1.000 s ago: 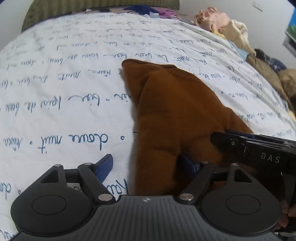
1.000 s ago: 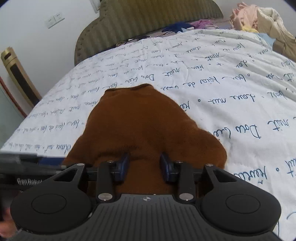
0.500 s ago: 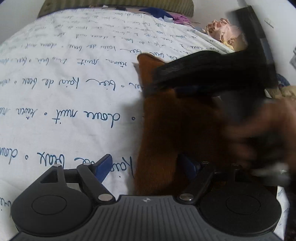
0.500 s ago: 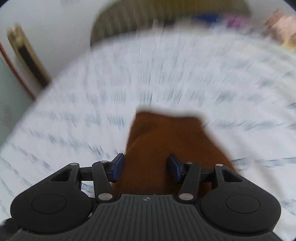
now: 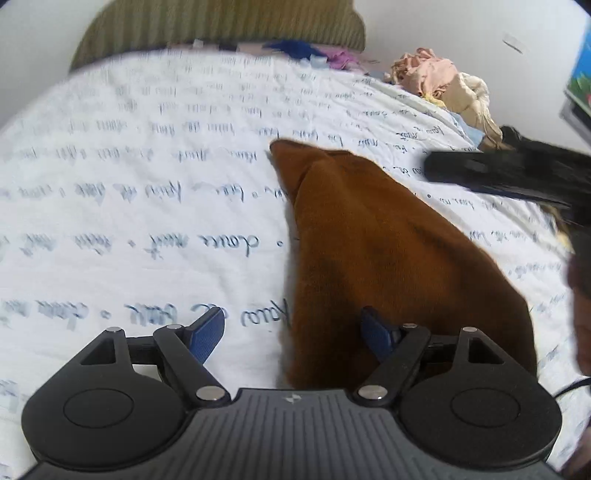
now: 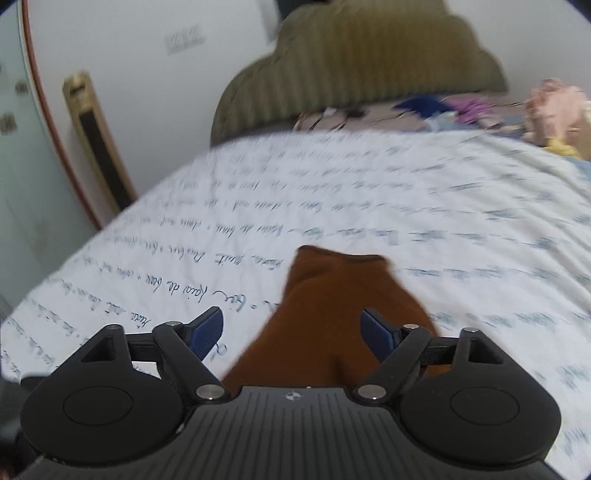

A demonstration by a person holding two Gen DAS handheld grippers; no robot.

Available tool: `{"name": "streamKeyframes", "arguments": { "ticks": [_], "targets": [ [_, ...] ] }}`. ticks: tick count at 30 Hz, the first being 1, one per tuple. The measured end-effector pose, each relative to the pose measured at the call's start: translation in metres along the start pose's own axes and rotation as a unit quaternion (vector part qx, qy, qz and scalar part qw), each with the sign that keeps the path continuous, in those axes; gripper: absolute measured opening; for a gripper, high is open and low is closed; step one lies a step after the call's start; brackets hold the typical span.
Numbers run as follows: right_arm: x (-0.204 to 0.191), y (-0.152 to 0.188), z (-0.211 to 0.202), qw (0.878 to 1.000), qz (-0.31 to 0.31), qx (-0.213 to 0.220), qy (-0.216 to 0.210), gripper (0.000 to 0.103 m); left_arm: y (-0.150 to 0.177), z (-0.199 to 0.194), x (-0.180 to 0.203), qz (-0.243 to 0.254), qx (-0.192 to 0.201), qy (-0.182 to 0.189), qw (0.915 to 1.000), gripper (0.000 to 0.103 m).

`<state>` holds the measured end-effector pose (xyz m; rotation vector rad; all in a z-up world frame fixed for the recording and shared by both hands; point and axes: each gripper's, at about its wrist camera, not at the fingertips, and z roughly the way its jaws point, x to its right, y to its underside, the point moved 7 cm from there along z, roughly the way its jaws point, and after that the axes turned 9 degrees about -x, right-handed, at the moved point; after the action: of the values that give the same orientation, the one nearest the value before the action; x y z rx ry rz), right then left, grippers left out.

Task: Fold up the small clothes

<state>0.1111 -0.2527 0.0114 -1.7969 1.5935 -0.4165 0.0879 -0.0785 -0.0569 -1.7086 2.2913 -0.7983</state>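
A brown garment (image 5: pixel 388 258) lies folded lengthwise on the white bedspread (image 5: pixel 147 184) with blue handwriting print. My left gripper (image 5: pixel 291 325) hovers open over its near left edge, with the right blue pad (image 5: pixel 373 332) above the cloth and the left pad over the sheet. In the right wrist view the same garment (image 6: pixel 332 295) lies below my right gripper (image 6: pixel 291 325). Its jaws are opening and stand wide, and the pads do not press the cloth. From the left wrist view, the right gripper (image 5: pixel 498 173) is a dark blur raised at the right.
A heap of pink and cream clothes (image 5: pixel 443 85) sits at the bed's far right, and blue and purple pieces (image 5: pixel 295 48) lie by the olive headboard (image 5: pixel 221 26). A gold-framed panel (image 6: pixel 96 147) leans on the wall left of the bed.
The right gripper's jaws widened off the brown garment and it lifted away, swinging across the left view to the right. The left gripper drew back a little, still open.
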Motion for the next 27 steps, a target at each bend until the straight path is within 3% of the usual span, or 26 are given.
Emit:
{"name": "streamKeyframes", "arguments": {
  "ticks": [4, 9, 13, 16, 27],
  "targets": [
    [0.019, 0.043, -0.044, 0.998, 0.043, 0.039, 0.039, 0.093, 0.008, -0.011, 0.005, 0.019, 0.016, -0.039, 0.9989, 0.08],
    [0.039, 0.089, -0.05, 0.991, 0.099, 0.052, 0.073, 0.093, 0.012, -0.011, 0.003, -0.008, 0.004, -0.039, 0.9992, 0.081],
    [0.039, 0.095, -0.045, 0.988, 0.113, 0.059, 0.092, 0.093, 0.016, -0.01, -0.007, -0.046, -0.004, -0.042, 0.9981, 0.081],
    [0.028, 0.097, -0.049, 0.988, 0.116, 0.073, 0.076, 0.093, 0.02, -0.013, -0.008, -0.059, 0.0, -0.04, 0.9975, 0.081],
    [0.011, 0.119, -0.051, 0.985, 0.113, 0.068, 0.114, 0.093, 0.031, -0.023, 0.0, -0.047, 0.02, -0.078, 0.9956, 0.081]
  ]
}}
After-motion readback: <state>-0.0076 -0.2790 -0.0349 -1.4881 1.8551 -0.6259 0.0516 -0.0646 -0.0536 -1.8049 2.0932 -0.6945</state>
